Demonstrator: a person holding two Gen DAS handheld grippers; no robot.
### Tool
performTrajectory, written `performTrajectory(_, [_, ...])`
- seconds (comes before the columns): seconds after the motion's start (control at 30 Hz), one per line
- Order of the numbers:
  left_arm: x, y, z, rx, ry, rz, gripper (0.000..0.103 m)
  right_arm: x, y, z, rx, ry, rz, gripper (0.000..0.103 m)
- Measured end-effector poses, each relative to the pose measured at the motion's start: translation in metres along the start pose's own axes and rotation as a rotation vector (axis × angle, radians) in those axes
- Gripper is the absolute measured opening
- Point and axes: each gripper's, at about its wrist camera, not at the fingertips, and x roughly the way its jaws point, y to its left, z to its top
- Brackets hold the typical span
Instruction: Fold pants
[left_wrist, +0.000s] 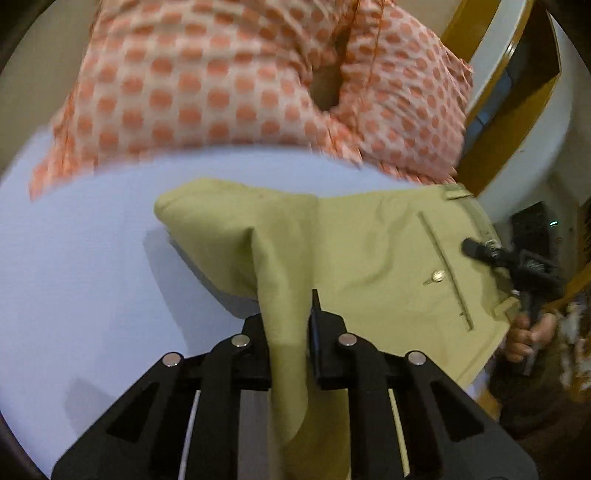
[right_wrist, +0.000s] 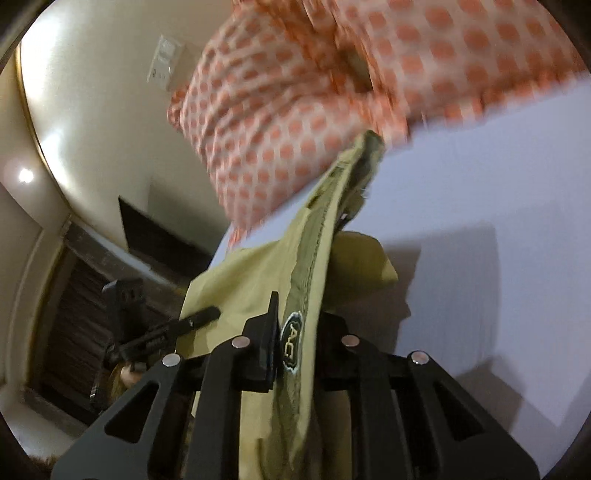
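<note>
Beyond both grippers, a pale lavender bed sheet (left_wrist: 74, 258) is stretching away, and a pillow in an orange-dotted cover (left_wrist: 221, 81) is lying at its far end. Between pillow and grippers, the khaki pants (left_wrist: 369, 251) are being held up off the sheet, partly draped and partly hanging.

Ahead of the left gripper (left_wrist: 288, 332), a bunched fold of cloth is being pinched between closed fingers, with loose fabric sagging below the jaws toward the camera. To its right, the seat panel with a welt pocket and small button (left_wrist: 439, 275) is being spread flat.

At the right gripper (right_wrist: 295, 332), the waistband (right_wrist: 314, 258) is being clamped edge-on between closed fingers, a stitched label (right_wrist: 291, 341) sitting right at the jaws and the band running forward toward the pillow. Left of it in that view, the left gripper is being seen from the side.

The pants are judged to be light, soft and limp: no shape is being kept where they are unsupported, and creases are forming freely. The weave looks matte and unlikely to slip. The waistband, being thicker and stitched, is judged the firmest place for a hold; hems and seams would serve next, while single-layer cloth is likely to bunch as at the left jaws.

No containers are being shown; whether the pocket is holding anything cannot be told.
</note>
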Motion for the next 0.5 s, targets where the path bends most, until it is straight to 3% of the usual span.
performTrajectory(0.1, [0.021, 0.000, 0.035, -0.009, -0.094, 0.084, 0.018, 0.005, -0.004, 0.034, 0.009, -0.093, -0.073, 0.017])
performTrajectory(0.13, [0.035, 0.000, 0.043, -0.002, -0.089, 0.162, 0.020, 0.012, -0.010, 0.042, 0.007, -0.109, -0.150, 0.019])
performTrajectory(0.2, [0.052, 0.001, 0.050, 0.020, -0.050, 0.343, 0.019, 0.029, -0.025, 0.047, 0.012, -0.067, -0.398, 0.031])
performTrajectory(0.27, [0.045, 0.007, 0.048, 0.016, -0.047, 0.383, 0.020, 0.027, -0.034, 0.045, 0.024, -0.036, -0.568, 0.033])
performTrajectory(0.33, [0.020, 0.012, 0.040, 0.002, -0.107, 0.370, 0.020, 0.002, -0.029, 0.036, 0.012, -0.135, -0.561, 0.037])
performTrajectory(0.37, [0.006, 0.011, 0.034, -0.005, -0.130, 0.315, 0.022, -0.011, -0.021, 0.031, -0.009, -0.181, -0.524, 0.047])
performTrajectory(0.43, [-0.009, 0.003, 0.024, -0.013, -0.136, 0.172, 0.032, -0.016, -0.007, 0.023, -0.039, -0.169, -0.408, 0.061])
performTrajectory(0.5, [-0.006, -0.015, 0.014, -0.003, -0.102, 0.025, 0.056, -0.004, 0.004, 0.018, -0.053, -0.099, -0.321, 0.083])
